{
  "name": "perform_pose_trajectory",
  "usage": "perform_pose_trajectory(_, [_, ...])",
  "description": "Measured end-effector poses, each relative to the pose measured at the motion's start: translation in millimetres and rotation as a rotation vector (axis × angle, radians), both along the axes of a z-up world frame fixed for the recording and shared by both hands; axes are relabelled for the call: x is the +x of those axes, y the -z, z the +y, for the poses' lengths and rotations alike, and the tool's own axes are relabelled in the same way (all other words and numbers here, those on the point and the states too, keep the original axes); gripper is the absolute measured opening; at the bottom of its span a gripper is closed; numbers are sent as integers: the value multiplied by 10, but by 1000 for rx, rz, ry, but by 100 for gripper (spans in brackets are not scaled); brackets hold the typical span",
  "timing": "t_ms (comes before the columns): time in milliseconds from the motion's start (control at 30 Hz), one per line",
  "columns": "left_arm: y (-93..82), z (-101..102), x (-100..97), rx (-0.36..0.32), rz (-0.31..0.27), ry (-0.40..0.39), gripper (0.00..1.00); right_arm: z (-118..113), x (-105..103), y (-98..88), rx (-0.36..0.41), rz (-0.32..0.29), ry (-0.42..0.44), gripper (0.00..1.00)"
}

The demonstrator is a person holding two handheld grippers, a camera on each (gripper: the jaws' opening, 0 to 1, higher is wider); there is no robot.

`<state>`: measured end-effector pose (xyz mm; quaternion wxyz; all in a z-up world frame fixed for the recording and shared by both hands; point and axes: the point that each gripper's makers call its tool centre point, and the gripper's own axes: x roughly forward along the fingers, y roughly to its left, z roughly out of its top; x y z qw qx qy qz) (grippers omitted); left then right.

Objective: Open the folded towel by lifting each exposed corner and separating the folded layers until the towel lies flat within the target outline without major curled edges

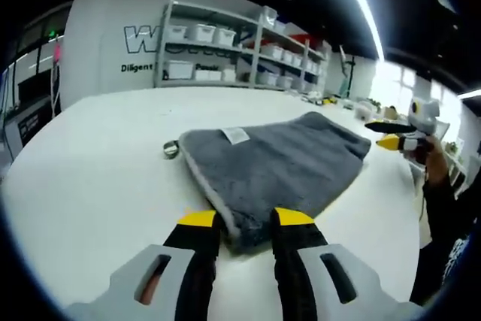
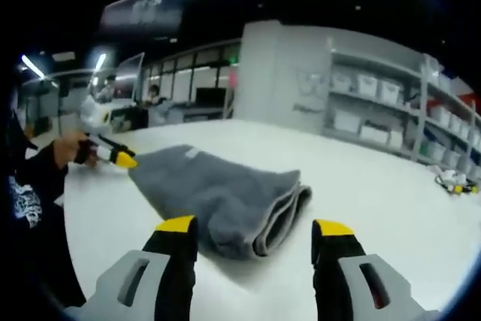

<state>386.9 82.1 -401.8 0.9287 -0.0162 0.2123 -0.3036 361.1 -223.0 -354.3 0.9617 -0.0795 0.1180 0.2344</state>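
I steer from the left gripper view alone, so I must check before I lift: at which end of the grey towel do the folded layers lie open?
Observer: In the right gripper view the towel shows its stacked layers at the end nearest the right gripper.
Operator: Is that gripper ready to take a layer?
Observer: Its jaws stand wide apart, with the layered end ahead between them. Nothing is gripped.
Operator: And how does my left gripper look from there?
Observer: The left gripper sits at the towel's far corner, held by a person's hand.
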Motion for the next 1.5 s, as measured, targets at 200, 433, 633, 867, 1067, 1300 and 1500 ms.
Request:
perform_pose_trajectory(200, [-3, -3, -4, -11, 5, -1, 24, -27, 61, 91, 16, 21, 13, 54])
perform_pose_trajectory(433, [6, -8, -1, -28, 13, 0, 23, 60, 67, 133, -37, -2, -12, 48])
perform_pose_trajectory(633, [15, 9, -22, -30, 20, 6, 21, 46, 99, 151, -9, 15, 0, 47])
perform_pose_trajectory(867, [20, 4, -20, -8, 4, 10, 13, -73, 185, 281, -34, 54, 77, 31])
perform_pose_trajectory(1067, [34, -11, -33, 46, -29, 25, 10, 11, 135, 354, -68, 60, 67, 27])
perform_pose_trajectory(1300, [32, -4, -46, 48, -28, 32, 9, -77, 162, 437, -141, 64, 104, 22])
perform_pose_trajectory(1500, [34, -8, -65, 42, -24, 37, 8, -107, 155, 391, -84, 83, 103, 18])
